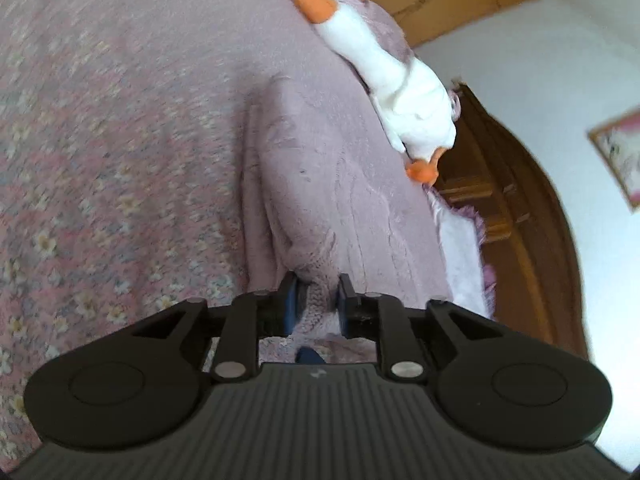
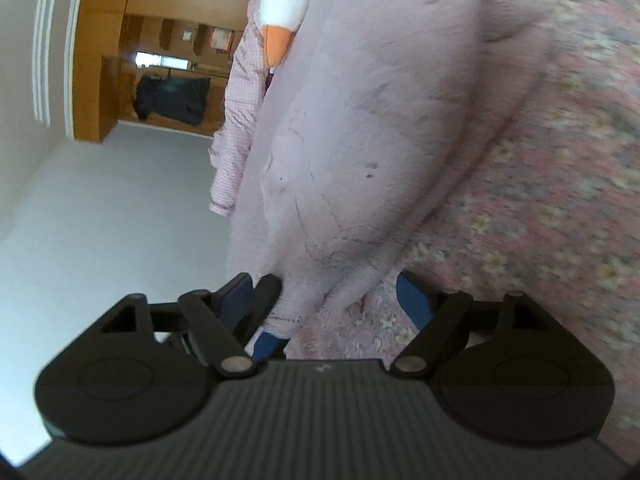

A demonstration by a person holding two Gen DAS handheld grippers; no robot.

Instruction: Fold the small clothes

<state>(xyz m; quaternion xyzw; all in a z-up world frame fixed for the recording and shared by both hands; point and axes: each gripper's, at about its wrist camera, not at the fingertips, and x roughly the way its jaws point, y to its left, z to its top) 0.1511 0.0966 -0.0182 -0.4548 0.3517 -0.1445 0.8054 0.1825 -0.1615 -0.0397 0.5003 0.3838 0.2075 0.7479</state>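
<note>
- Left gripper (image 1: pixel 318 294) is clamped on the pink knit garment (image 1: pixel 340 184), which stretches ahead of it
- Right gripper (image 2: pixel 340 296) is spread apart, the garment's (image 2: pixel 360 140) edge between its fingers

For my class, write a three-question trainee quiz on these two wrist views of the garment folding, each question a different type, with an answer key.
1. True or false: the left tongs are shut on the pink knitted garment.
2. Multiple choice: the right tongs are A) shut on the garment, B) open with the garment's edge between the fingers, C) holding the plush goose.
3. Short answer: what white and orange thing lies beyond the garment on the floral bedspread?

Key: 1 true; 2 B; 3 plush goose.
</note>
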